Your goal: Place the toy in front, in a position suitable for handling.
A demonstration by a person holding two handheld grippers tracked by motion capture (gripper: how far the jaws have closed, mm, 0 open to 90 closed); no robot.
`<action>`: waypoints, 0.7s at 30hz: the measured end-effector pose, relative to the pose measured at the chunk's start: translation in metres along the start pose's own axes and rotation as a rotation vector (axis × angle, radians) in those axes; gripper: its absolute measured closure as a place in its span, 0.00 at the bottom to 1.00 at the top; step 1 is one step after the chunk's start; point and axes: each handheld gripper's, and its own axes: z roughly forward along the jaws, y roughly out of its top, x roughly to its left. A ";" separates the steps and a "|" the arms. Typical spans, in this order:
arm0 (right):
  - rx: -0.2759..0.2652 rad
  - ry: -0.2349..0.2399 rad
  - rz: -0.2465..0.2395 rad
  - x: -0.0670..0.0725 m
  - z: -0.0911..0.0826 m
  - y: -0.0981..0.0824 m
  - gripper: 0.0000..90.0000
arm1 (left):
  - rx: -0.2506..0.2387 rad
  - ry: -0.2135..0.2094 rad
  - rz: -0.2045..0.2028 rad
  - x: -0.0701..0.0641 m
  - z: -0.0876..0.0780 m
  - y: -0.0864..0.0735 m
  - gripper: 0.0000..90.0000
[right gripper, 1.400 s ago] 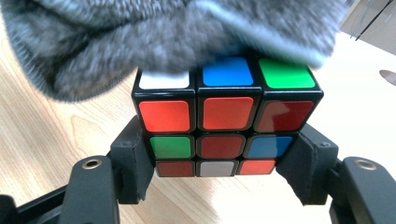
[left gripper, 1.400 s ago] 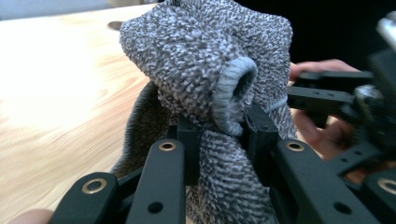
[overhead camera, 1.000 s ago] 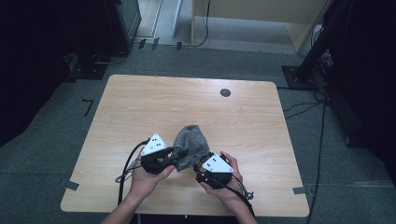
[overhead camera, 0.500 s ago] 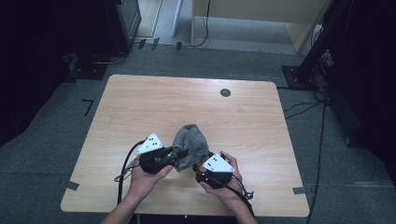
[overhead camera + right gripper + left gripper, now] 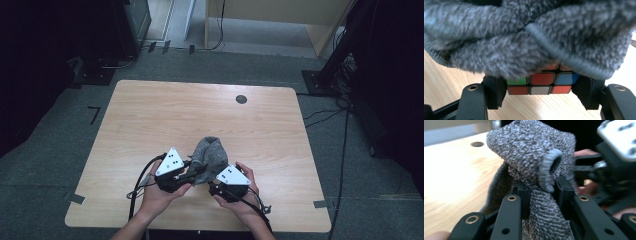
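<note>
A fuzzy grey sock-like cloth (image 5: 209, 152) sits bunched between the two hand-held grippers near the table's front edge. My left gripper (image 5: 541, 192) is shut on a fold of this grey cloth (image 5: 534, 157), whose rolled hem shows just above the jaws. My right gripper (image 5: 539, 86) is shut on a colour puzzle cube (image 5: 541, 83), whose red, green, blue and white tiles peek out beneath the grey cloth (image 5: 524, 37) draped over it. In the high view the left gripper (image 5: 196, 171) and right gripper (image 5: 214, 184) face each other, close together.
The wooden table (image 5: 165, 115) has a dark round hole (image 5: 241, 99) near its far edge. Cables trail from both grippers off the front edge. Dark equipment and floor cables surround the table.
The left gripper has shifted slightly toward the cloth and turned; the cloth stays bunched between the grippers. The right hand has barely moved.
</note>
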 end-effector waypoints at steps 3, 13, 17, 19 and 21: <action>0.014 -0.004 -0.008 0.000 0.000 -0.001 0.39 | -0.001 0.056 -0.061 0.016 -0.004 -0.004 0.81; -0.008 0.008 -0.016 -0.001 -0.002 0.001 0.39 | -0.049 0.026 -0.114 0.024 -0.007 -0.005 0.83; -0.063 0.013 -0.004 -0.004 -0.009 0.005 0.39 | -0.082 -0.047 -0.243 0.044 -0.013 -0.010 0.84; -0.073 0.014 -0.004 -0.004 -0.011 0.006 0.39 | -0.090 -0.096 -0.261 0.047 -0.012 -0.010 0.84; -0.100 0.012 -0.012 -0.005 -0.014 0.007 0.39 | -0.075 -0.116 -0.262 0.049 -0.011 -0.010 0.84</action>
